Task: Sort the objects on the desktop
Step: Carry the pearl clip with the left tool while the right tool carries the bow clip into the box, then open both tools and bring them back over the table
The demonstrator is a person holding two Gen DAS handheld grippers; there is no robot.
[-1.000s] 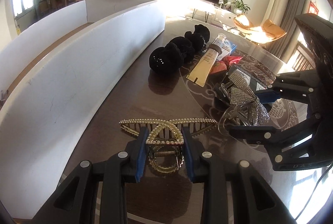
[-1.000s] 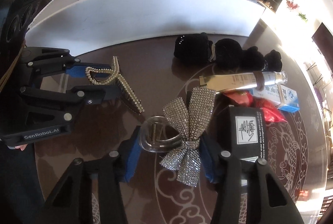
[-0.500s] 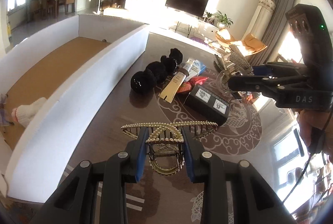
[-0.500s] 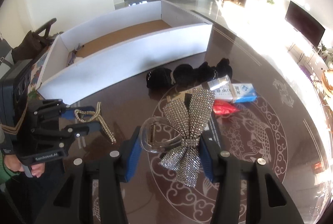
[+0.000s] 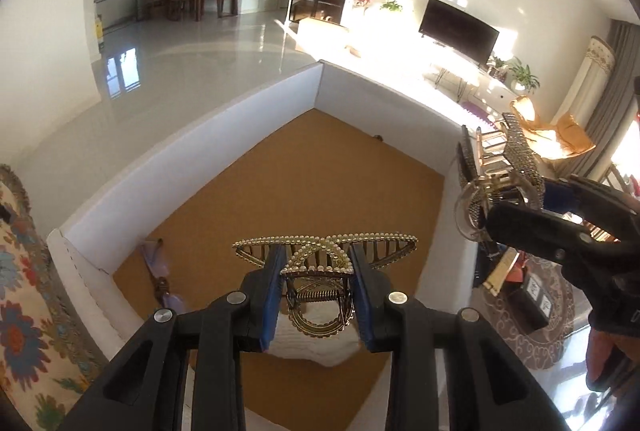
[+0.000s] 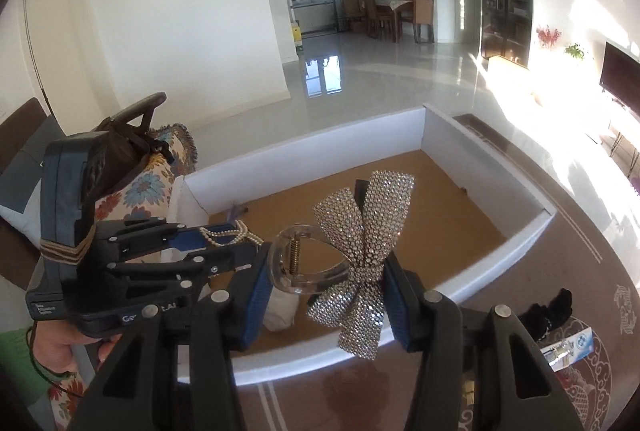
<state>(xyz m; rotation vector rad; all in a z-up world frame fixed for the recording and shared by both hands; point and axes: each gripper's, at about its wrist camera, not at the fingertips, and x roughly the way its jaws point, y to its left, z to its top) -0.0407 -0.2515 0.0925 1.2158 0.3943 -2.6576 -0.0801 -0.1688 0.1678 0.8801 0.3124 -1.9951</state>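
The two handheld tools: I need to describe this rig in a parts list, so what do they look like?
Both match. The left tool and right tool have black angular plastic fingers with silver rivets and blue ribbed pads. The left one's dark body carries white lettering and a tan band wrapped round it.

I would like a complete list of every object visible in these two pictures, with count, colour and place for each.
Gold pearl-studded claw hair clip: one, gold, held above the box.
Rhinestone bow hair clip with clear claw: one, silver, held above the box.
White-walled cardboard box: one, white walls, brown floor, on the table.
White cloth item: one, white, inside the box.
Purple hair accessory: one, lilac, inside the box.
Black scrunchies: several, black, on the table beside the box.
Blue-and-white carton: one, on the table.
Left gripper: black, blue pads, shut on the gold clip.
Right gripper: black, blue pads, shut on the bow clip.
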